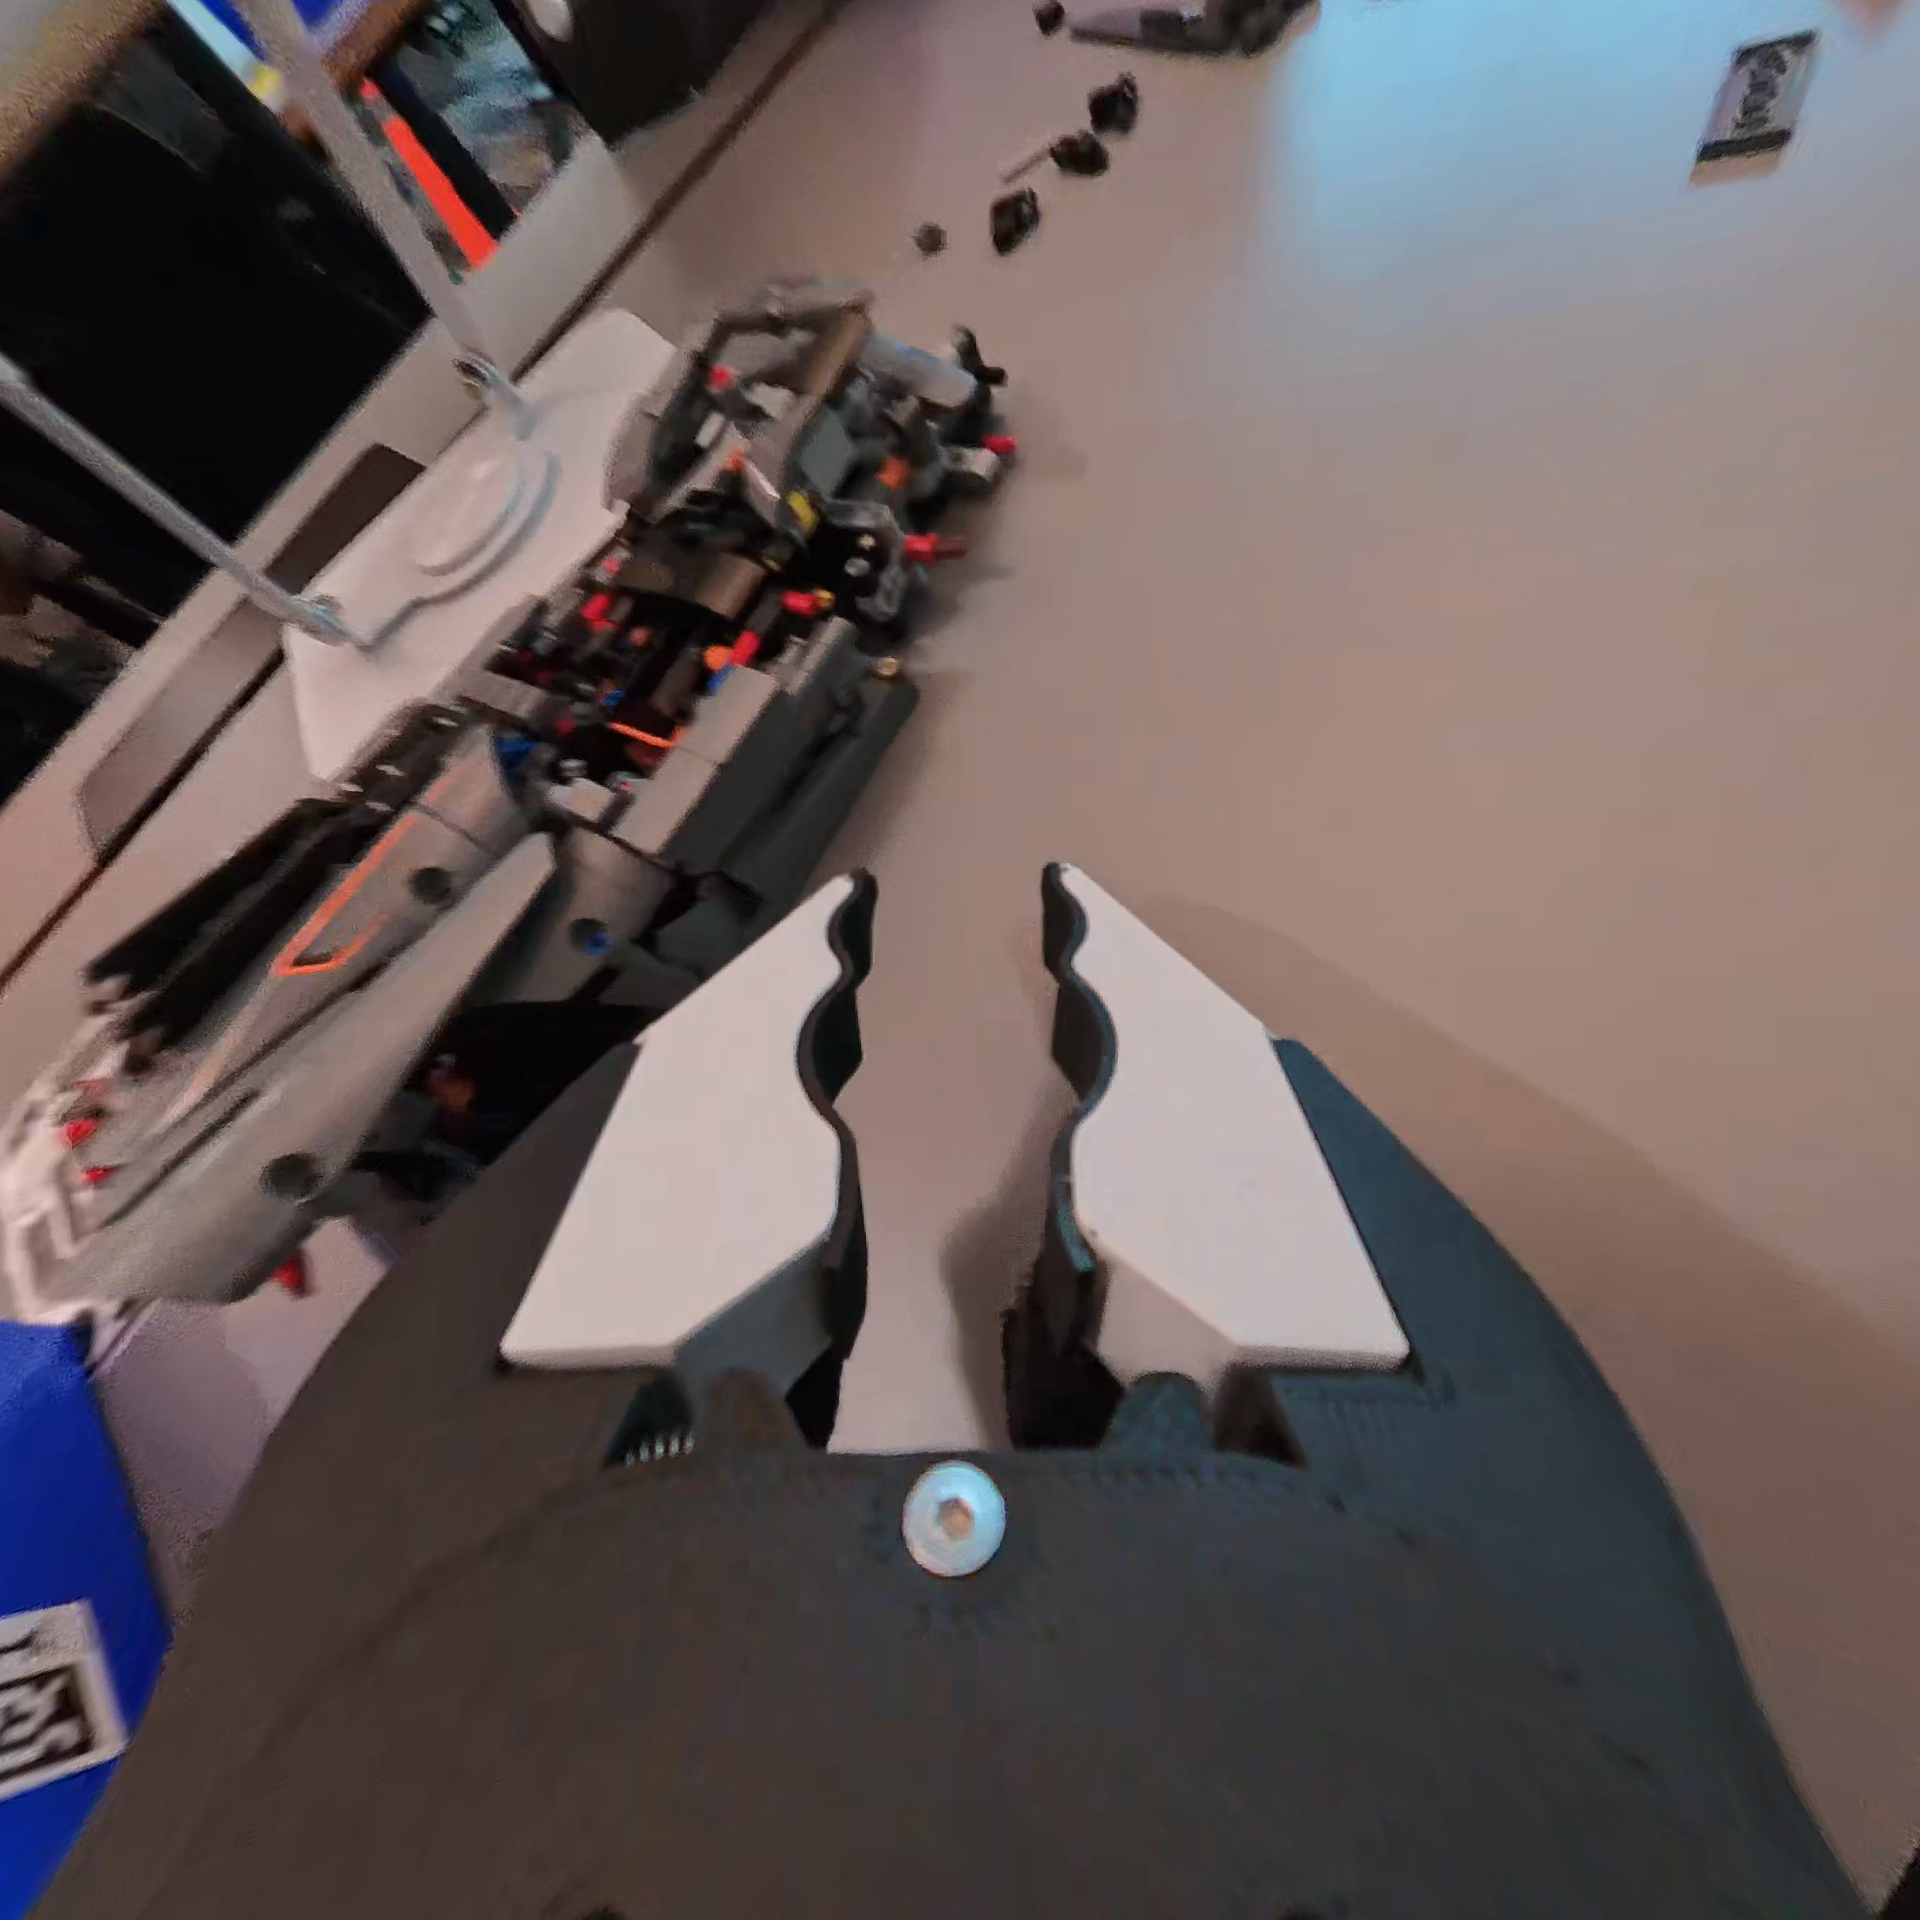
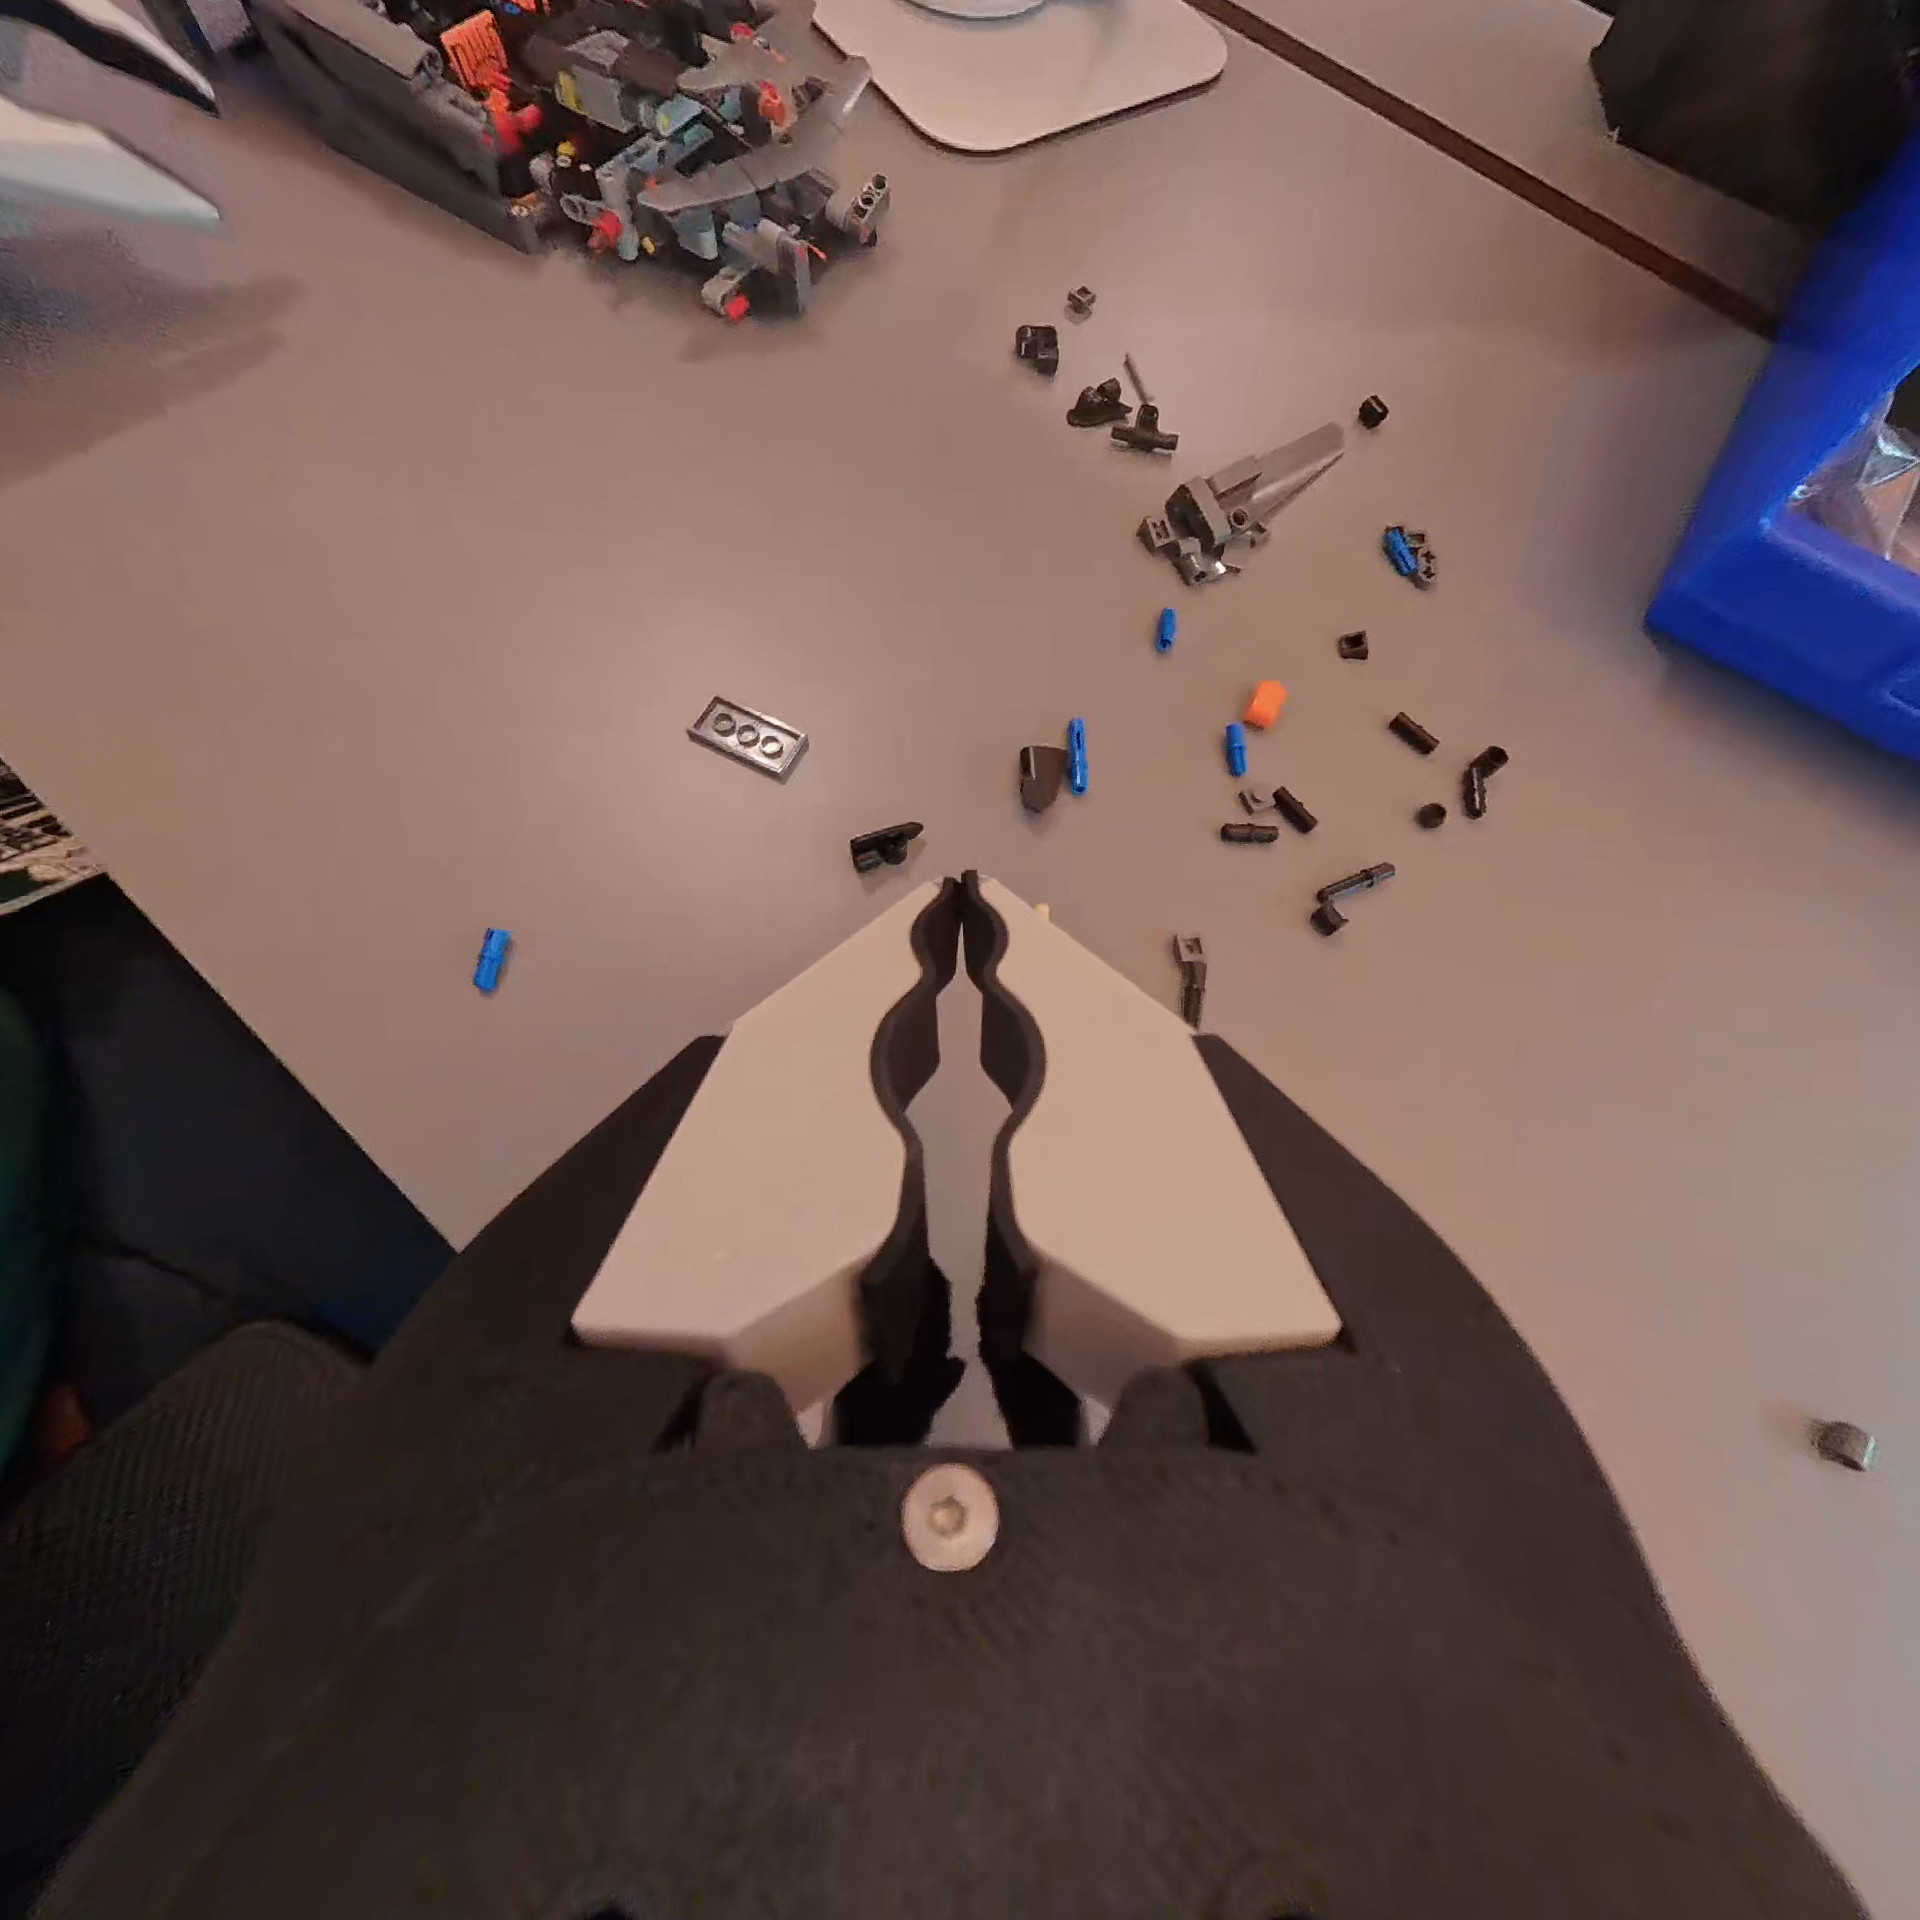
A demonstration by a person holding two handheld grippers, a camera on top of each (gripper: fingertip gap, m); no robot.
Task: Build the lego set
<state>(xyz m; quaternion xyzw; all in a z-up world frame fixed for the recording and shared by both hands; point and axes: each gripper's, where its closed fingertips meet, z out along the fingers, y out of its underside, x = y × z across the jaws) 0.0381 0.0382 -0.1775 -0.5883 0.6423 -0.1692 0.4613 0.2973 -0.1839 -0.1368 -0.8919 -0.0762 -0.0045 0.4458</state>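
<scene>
The large grey and black lego model (image 1: pixel 675 623) with red and orange pins lies on the table to the left of my left gripper (image 1: pixel 958 881). That gripper is open and empty, over bare table. The model also shows at the top of the right wrist view (image 2: pixel 623 135). My right gripper (image 2: pixel 958 883) is shut, and nothing shows between its tips. It hovers over loose parts: a black piece (image 2: pixel 883 844) just ahead, a grey plate (image 2: pixel 748 738), a blue pin (image 2: pixel 490 958), an orange piece (image 2: pixel 1264 703) and a small grey sub-assembly (image 2: pixel 1236 499).
A blue bin (image 2: pixel 1818 520) stands at the right, and a white monitor base (image 2: pixel 1039 62) behind the model. The table edge (image 2: pixel 260 1049) runs diagonally at lower left. Small black parts (image 1: pixel 1039 187) lie beyond the model. A lone grey piece (image 2: pixel 1844 1444) sits at the near right. My hands' fingertips stand some 35 cm from each other. To the grey plate (image 2: pixel 748 738): right tips about 12 cm, left tips about 25 cm. It turns up in the left wrist view (image 1: pixel 1778 63) as well. From my right tips it is roughly 12 cm to the blue pin (image 2: pixel 490 958); from my left, 25 cm. To reach the orange piece (image 2: pixel 1264 703) in a straight line is about 15 cm for my right fingers, about 35 cm for my left.
</scene>
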